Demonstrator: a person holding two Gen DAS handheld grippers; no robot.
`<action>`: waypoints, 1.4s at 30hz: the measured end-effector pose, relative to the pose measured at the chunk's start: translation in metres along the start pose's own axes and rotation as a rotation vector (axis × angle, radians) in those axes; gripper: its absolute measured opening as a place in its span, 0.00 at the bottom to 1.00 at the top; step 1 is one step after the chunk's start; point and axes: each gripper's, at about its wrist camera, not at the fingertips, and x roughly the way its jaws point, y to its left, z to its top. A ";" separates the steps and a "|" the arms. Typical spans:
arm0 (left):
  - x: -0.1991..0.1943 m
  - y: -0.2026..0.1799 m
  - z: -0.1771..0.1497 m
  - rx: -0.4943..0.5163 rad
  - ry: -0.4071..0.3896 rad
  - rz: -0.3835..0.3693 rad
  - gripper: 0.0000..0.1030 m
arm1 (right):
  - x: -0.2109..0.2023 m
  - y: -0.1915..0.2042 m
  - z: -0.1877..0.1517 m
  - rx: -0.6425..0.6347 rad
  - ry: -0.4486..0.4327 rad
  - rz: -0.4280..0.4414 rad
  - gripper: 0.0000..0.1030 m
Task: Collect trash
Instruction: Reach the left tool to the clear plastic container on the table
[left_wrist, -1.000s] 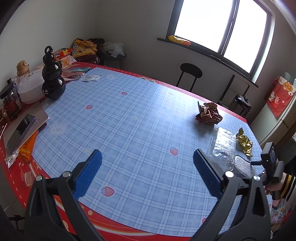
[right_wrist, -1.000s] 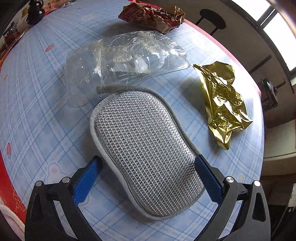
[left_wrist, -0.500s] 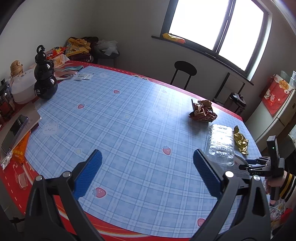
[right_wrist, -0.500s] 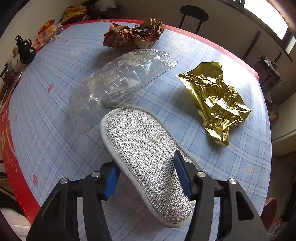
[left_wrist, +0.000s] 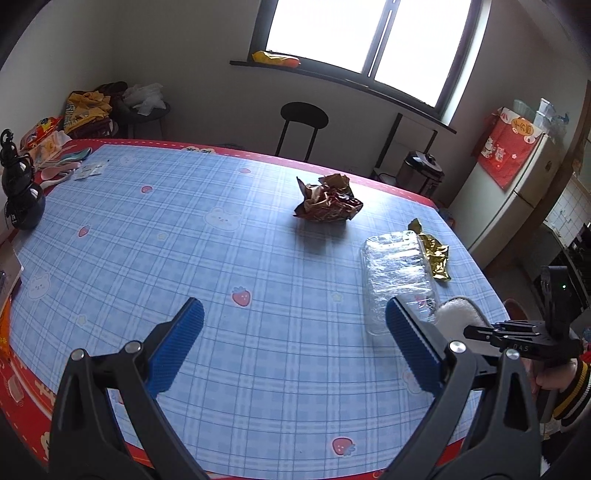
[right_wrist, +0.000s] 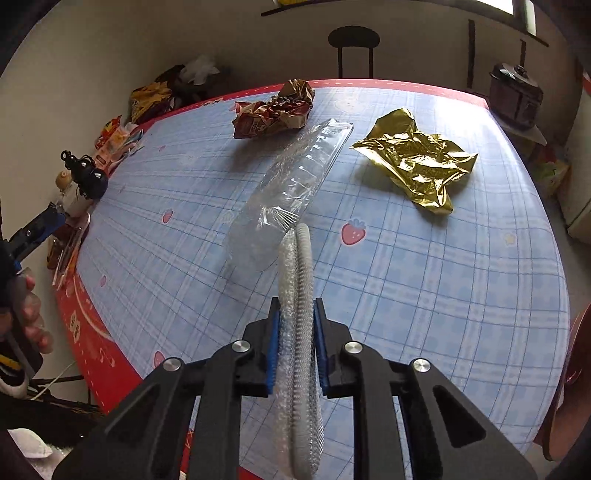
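My right gripper (right_wrist: 295, 314) has a silver mesh scrub pad (right_wrist: 300, 266) standing on edge between its blue pads, its jaws closing and pressing on it, lifted off the blue checked table (right_wrist: 424, 280). The left wrist view shows the pad's white face (left_wrist: 458, 314) by that gripper (left_wrist: 476, 329). Beyond it lie a clear plastic tray (right_wrist: 295, 177), a crumpled gold foil wrapper (right_wrist: 417, 162) and a crumpled red-brown snack bag (right_wrist: 273, 110). My left gripper (left_wrist: 295, 339) hangs open over the table's near side, nothing between its fingers, the tray (left_wrist: 399, 273) just past its right finger.
A black gourd-shaped bottle (left_wrist: 20, 188) and assorted packets stand at the table's far left. Behind the table are a black stool (left_wrist: 303, 118), a rice cooker (left_wrist: 421, 171) and a fridge (left_wrist: 517, 192). The table's red border (left_wrist: 22, 384) marks the near edge.
The right gripper closed on the mesh pad, lifted it off the table and rolled it from flat onto its edge. The left gripper swung right, bringing the trash closer.
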 end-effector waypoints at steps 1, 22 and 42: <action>0.004 -0.006 0.000 0.006 0.012 -0.020 0.94 | -0.002 -0.003 -0.005 0.025 -0.002 0.012 0.17; 0.080 -0.107 -0.038 0.183 0.223 -0.278 0.94 | -0.038 -0.032 -0.078 0.180 -0.011 0.019 0.17; 0.199 -0.215 -0.005 0.191 0.494 -0.253 0.94 | -0.040 -0.041 -0.087 0.185 -0.014 -0.011 0.17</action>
